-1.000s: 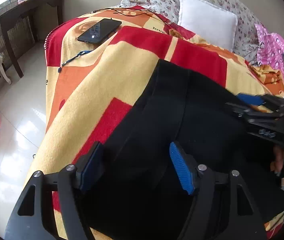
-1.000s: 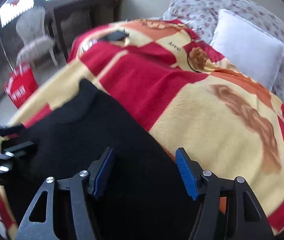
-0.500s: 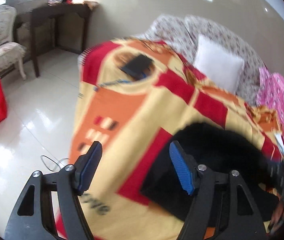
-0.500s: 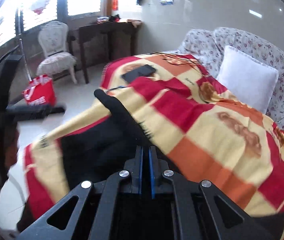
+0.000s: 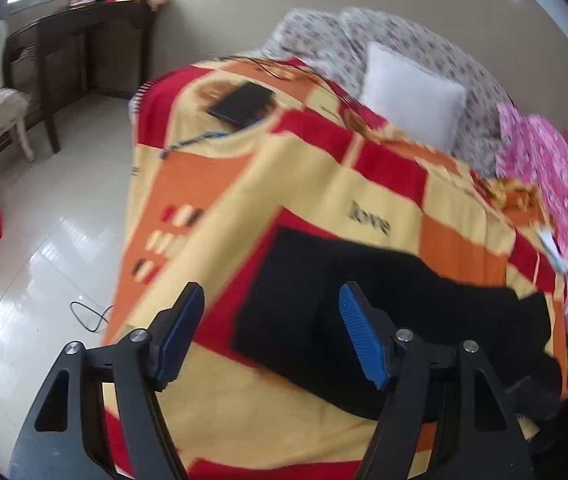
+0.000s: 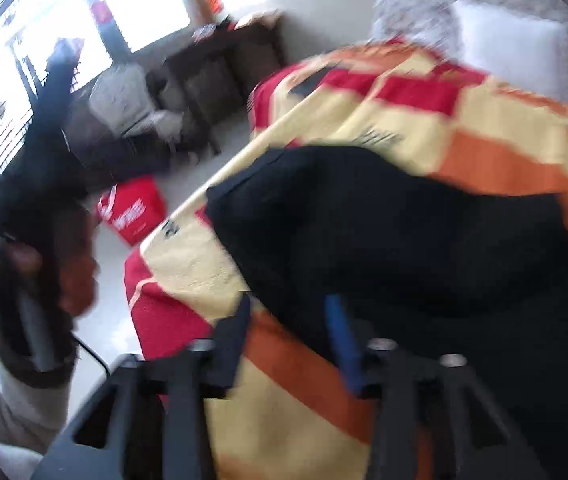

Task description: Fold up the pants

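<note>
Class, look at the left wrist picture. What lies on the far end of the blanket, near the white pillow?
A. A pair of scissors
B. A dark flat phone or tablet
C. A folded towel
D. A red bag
B: a dark flat device lies on the blanket, left of the white pillow.

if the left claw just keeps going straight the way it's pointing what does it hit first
Most likely the black pants folded on the blanket. The left claw is open and empty, and the pants' near-left part lies between its fingers. Depth is unclear, so this is a judgement.
</note>
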Motion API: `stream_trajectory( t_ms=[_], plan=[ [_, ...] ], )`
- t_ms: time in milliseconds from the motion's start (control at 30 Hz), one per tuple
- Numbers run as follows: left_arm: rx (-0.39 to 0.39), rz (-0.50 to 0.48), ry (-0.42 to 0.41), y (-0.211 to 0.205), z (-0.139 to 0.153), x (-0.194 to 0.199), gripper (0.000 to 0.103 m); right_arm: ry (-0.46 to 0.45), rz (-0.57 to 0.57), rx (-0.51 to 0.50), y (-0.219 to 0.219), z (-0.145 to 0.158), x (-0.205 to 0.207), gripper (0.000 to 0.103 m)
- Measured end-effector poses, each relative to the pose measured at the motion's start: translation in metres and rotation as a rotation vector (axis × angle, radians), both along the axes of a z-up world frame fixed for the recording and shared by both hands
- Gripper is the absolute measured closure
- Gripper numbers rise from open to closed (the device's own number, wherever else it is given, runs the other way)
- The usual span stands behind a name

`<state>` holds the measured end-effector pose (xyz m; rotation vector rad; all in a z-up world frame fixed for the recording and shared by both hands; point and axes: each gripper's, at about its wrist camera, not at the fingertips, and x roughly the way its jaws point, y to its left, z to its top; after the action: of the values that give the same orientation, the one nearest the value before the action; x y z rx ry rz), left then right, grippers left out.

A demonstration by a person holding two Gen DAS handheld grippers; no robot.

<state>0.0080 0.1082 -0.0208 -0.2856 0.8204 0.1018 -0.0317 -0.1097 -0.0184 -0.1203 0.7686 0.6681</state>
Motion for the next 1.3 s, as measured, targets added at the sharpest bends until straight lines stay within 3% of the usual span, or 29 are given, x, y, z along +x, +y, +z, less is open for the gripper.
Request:
stream_trajectory(
  t_ms=[133, 267, 367, 533, 633, 700, 900, 1000, 1100, 1200, 1267, 1300],
  plan=[
    [0.003, -0.029, 0.010, -0.018, -0.007, 0.006, 0.033, -0.051, -0.266, 0.008, -0.097, 0.019, -0.006, 0.053],
    [-0.012, -0.039, 0.037, -0.030, -0.019, 0.014, 0.033, -0.034, -0.617, 0.044, -0.217, 0.019, 0.007, 0.051],
    [0.004, -0.034, 0.056, -0.034, -0.026, 0.018, 0.033, 0.017, -0.774, 0.092, -0.276, 0.009, 0.021, 0.051],
    [0.026, -0.031, 0.075, -0.039, -0.030, 0.022, 0.031, 0.048, -0.819, 0.194, -0.301, 0.000, 0.046, 0.053],
    [0.030, -0.027, 0.077, -0.039, -0.030, 0.022, 0.031, 0.031, -0.832, 0.199, -0.298, -0.001, 0.059, 0.096],
    [0.028, -0.029, 0.074, -0.037, -0.027, 0.019, 0.031, 0.001, -0.830, 0.229, -0.298, 0.007, 0.049, 0.099],
    [0.031, -0.041, 0.044, -0.032, -0.015, 0.011, 0.031, -0.133, -0.792, 0.186, -0.297, 0.053, -0.045, 0.099],
    [0.047, -0.049, 0.058, -0.034, -0.020, 0.012, 0.030, -0.071, -0.812, 0.141, -0.304, 0.038, -0.070, 0.098],
    [0.059, -0.046, 0.086, -0.036, -0.030, 0.012, 0.030, 0.016, -0.842, 0.079, -0.308, 0.002, -0.060, 0.094],
    [0.070, -0.044, 0.084, -0.033, -0.028, 0.006, 0.030, 0.044, -0.860, 0.040, -0.313, -0.007, -0.060, 0.079],
    [0.072, -0.034, 0.074, -0.028, -0.023, 0.003, 0.030, 0.014, -0.885, -0.038, -0.312, 0.003, -0.067, 0.062],
    [0.073, -0.027, 0.070, -0.025, -0.021, 0.002, 0.030, -0.009, -0.891, -0.073, -0.310, 0.010, -0.070, 0.061]
  ],
)
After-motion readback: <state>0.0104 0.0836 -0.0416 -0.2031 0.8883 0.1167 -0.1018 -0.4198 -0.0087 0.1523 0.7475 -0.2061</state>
